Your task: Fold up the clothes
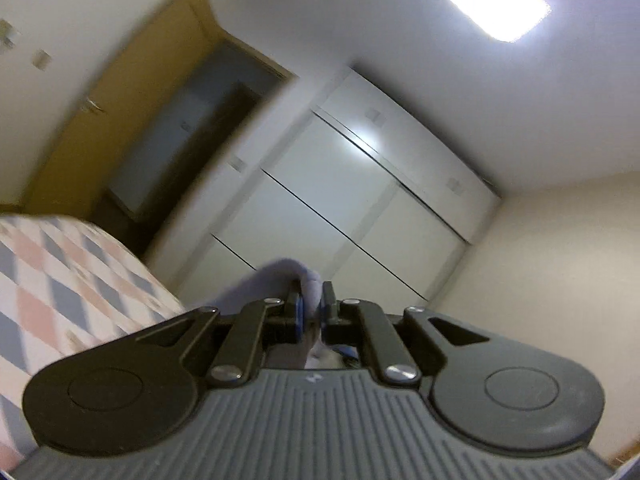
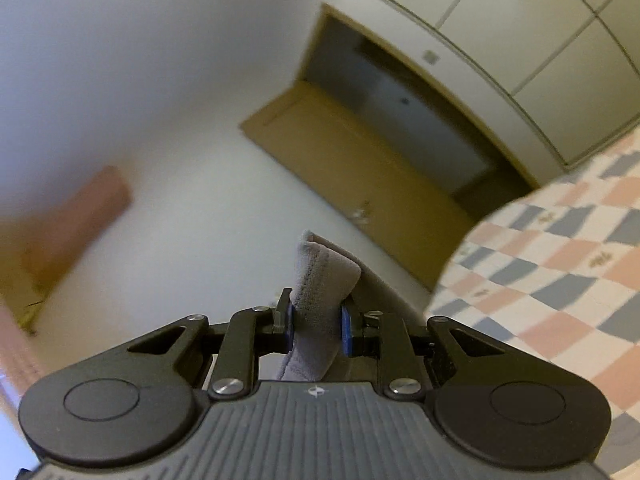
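The left gripper point(image 1: 311, 307) is clamped tight on a thin fold of the grey garment point(image 2: 316, 296), and the right gripper point(image 2: 316, 330) pinches a thicker hemmed bunch. Both point level, the cloth raised off the checkered bed point(image 2: 560, 264) — which lies off to one side in each view. Whether the span between the grips hangs taut and level cannot be seen — the fold turns on that.

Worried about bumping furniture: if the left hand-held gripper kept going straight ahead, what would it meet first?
Probably the white wardrobe; nothing nearer shows beyond the cloth it grips, though depth is unclear.
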Action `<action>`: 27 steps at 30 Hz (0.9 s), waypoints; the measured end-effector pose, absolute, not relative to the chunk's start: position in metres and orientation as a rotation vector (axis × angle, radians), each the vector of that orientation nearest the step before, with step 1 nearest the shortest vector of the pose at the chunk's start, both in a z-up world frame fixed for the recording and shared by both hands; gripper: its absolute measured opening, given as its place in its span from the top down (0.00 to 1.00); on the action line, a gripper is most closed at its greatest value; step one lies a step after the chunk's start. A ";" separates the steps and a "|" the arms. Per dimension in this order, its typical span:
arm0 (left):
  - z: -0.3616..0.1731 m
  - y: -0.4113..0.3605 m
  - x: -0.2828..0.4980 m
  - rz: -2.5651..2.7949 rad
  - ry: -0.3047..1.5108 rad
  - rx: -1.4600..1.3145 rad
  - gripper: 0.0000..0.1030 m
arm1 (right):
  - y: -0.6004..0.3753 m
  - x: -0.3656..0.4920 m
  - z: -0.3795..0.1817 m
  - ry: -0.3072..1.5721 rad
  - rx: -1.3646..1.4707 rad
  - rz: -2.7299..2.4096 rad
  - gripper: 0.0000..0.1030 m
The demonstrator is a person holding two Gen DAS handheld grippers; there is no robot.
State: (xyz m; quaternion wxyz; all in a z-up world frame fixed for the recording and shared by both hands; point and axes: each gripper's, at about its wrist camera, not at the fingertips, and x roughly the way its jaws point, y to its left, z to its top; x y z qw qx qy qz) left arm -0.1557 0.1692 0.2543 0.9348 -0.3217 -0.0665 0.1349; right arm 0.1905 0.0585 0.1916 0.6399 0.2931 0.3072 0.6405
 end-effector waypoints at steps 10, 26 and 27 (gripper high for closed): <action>0.082 0.084 -0.057 0.168 0.606 -0.835 0.69 | -0.136 0.277 0.050 1.081 0.439 0.888 0.61; -0.056 0.167 -0.020 0.313 0.962 -0.622 0.69 | -0.245 0.173 -0.135 1.350 0.339 0.572 0.56; -0.066 0.175 -0.014 0.292 0.986 -0.614 0.69 | -0.243 0.158 -0.149 1.391 0.398 0.536 0.56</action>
